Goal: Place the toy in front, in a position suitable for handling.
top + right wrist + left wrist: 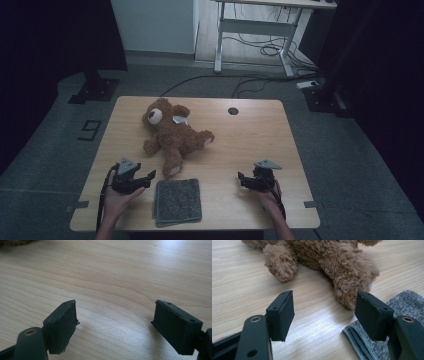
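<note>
With the left gripper (145, 178) and right gripper (244, 180) both wide open and empty at the near edge, either side of the folded grey cloth (177, 201), the brown teddy bear (172, 132) lying beyond could slide or roll if pinched by one loose leg.

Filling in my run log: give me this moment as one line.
left gripper: open, empty, beside grey cloth | right gripper: open, empty, over bare table | teddy bear: lying untouched
</note>
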`<action>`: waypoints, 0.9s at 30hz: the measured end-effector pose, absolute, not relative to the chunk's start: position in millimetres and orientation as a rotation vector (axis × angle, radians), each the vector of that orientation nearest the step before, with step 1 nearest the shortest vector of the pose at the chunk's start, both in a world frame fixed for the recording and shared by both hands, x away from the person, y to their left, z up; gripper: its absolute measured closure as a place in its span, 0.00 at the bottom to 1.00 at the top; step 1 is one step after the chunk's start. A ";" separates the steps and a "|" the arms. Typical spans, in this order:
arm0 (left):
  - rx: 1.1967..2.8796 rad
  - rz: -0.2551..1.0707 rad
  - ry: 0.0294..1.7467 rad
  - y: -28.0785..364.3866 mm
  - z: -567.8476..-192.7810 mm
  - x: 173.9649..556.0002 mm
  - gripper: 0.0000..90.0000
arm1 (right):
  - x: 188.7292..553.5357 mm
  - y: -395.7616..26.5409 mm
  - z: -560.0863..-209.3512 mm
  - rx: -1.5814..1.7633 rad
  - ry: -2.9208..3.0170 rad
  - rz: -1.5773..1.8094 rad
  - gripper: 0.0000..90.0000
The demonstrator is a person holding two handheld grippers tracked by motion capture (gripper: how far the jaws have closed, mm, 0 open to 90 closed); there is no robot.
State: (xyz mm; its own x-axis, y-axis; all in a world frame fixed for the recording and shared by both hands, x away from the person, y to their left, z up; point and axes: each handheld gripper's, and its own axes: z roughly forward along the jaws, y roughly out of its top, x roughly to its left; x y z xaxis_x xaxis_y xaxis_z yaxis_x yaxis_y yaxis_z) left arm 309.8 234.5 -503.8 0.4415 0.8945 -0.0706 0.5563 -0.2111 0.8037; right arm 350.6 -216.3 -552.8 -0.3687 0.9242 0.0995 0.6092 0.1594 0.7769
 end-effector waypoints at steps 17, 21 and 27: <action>1.902 0.582 1.264 245.1 -500.5 364.6 0.35 | 361.7 -199.2 -544.2 1.394 2.081 1.164 0.25; 1.921 0.574 1.286 250.1 -504.2 388.2 0.34 | 372.1 -182.4 -533.1 1.343 2.095 1.226 0.24; 1.918 0.518 1.323 247.9 -511.9 416.4 0.33 | 389.9 -150.5 -515.6 1.278 2.106 1.302 0.22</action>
